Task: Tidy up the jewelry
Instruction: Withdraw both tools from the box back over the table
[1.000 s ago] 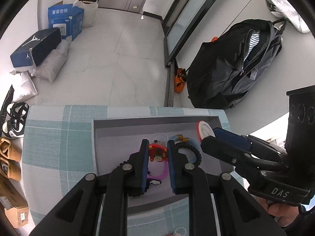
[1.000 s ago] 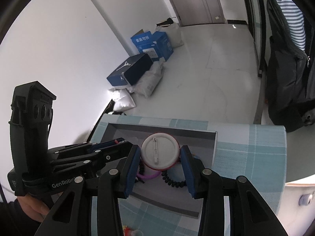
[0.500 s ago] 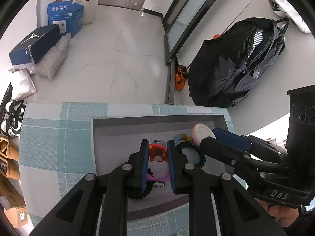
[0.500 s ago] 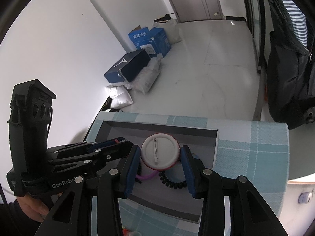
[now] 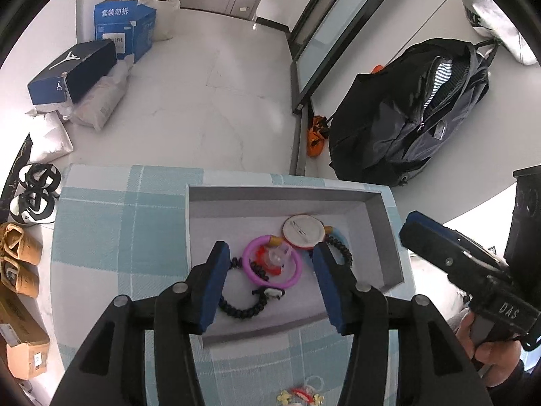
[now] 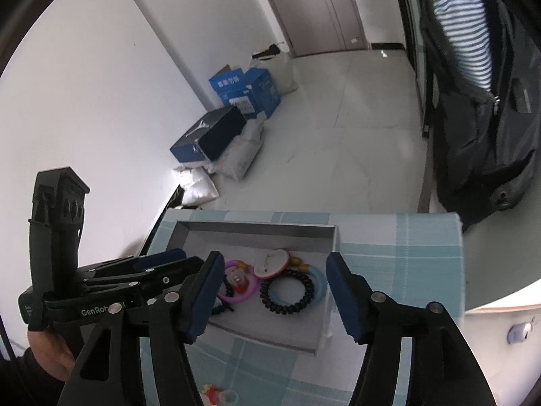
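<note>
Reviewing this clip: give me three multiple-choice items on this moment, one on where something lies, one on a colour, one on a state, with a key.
1. Where does the round white badge lie?
A. inside the grey tray
B. on the floor
C. on the checked cloth, outside the tray

2. What colour is the smooth ring in the tray?
A. green
B. purple
C. yellow

3. What is the left gripper holding?
A. the badge
B. the black beaded bracelet
C. nothing

Key: 1 A, the badge rests on the tray floor near its far wall. 2 B, the ring shows purple in both views. 3 C, its jaws are opening and the blue fingers stand apart, pressing on nothing.
</note>
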{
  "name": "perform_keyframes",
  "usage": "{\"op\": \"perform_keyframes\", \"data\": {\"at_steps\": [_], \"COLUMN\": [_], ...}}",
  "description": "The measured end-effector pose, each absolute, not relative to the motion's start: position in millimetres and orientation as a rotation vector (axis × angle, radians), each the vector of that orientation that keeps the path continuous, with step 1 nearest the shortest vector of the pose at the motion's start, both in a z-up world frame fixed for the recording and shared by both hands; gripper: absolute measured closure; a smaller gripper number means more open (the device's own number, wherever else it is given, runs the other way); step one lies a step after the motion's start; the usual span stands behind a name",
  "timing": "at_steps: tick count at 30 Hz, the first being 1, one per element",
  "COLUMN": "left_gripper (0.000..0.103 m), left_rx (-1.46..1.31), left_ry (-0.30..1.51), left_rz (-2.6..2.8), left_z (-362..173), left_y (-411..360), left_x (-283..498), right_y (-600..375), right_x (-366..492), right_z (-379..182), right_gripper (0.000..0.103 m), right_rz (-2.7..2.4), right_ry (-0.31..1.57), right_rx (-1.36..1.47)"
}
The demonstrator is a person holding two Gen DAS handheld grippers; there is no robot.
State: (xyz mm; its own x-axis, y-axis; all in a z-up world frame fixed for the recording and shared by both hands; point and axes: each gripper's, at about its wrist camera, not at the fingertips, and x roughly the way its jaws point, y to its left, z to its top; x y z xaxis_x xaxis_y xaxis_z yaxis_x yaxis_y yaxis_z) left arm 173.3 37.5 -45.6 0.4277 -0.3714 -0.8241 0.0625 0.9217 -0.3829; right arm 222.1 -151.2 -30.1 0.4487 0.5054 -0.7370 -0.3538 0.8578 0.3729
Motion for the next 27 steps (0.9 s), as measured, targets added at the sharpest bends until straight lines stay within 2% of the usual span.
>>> {"op": "perform_keyframes", "data": {"at_steps": [15,19,27], "left_gripper": [0.056,0.041,0.04], "left_rx": [-0.24,-0.231,-0.196], "left_ry": [1.032,1.01,1.026], "left_rz": [-0.218,-0.192,-0.131], "left_z": [-20.3,-18.7,-30.9], "left_y": [31.8,32.2,29.7], "left_x": [131.2,115.1,84.1], "right_y": [-164.8,-164.2,-154.5], "right_x": [174.2,160.5,130.1], "right_z": [-5.9,-5.7,-17.8], "right_gripper": [0.023,0.02,0.018], "right_rz": [0.541,0.552,0.583], "right_ry": [0.887,0.879,0.885], "right_rx": [0.194,0.189,0.161]}}
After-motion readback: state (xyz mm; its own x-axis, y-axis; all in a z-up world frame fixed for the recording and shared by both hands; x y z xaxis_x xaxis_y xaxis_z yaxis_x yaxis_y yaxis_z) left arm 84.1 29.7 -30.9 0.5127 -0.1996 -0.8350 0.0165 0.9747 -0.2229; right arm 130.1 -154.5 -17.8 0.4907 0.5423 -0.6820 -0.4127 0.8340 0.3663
